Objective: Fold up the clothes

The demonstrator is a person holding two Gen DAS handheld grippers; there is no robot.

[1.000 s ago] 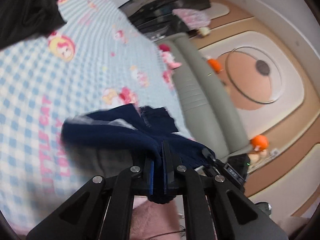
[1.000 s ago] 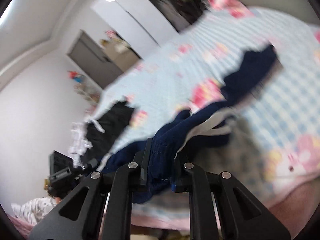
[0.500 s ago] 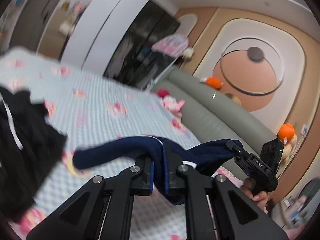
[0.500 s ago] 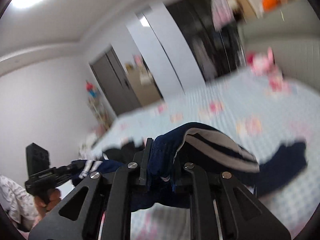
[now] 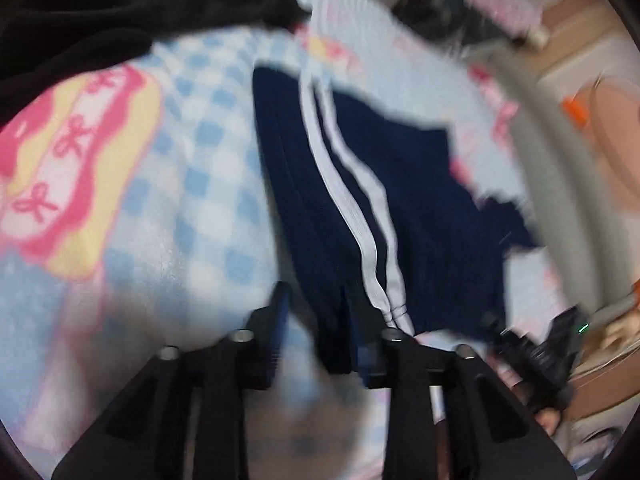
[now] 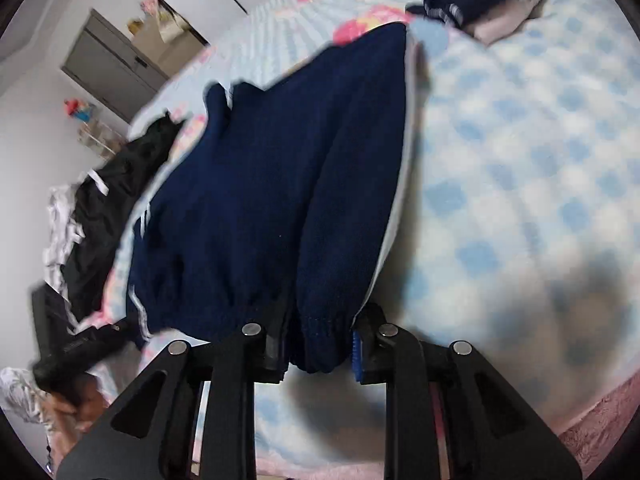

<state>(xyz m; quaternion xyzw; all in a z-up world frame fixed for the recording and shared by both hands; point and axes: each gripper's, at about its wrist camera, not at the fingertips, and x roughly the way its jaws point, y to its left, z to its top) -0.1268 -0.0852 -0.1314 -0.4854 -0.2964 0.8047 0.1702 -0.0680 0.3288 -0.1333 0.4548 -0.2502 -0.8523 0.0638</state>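
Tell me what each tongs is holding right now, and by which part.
Nothing is clamped. Both the left tongs and right tongs stand open around the elastic edge of the navy striped shorts lying on the bed.

This is a bedroom in a home. A bed with a blue checked cartoon bedsheet point(image 6: 520, 168) fills both views. Beyond the bed stands a grey door point(image 6: 108, 68), and beside the bed runs a padded grey headboard point(image 5: 560, 184).
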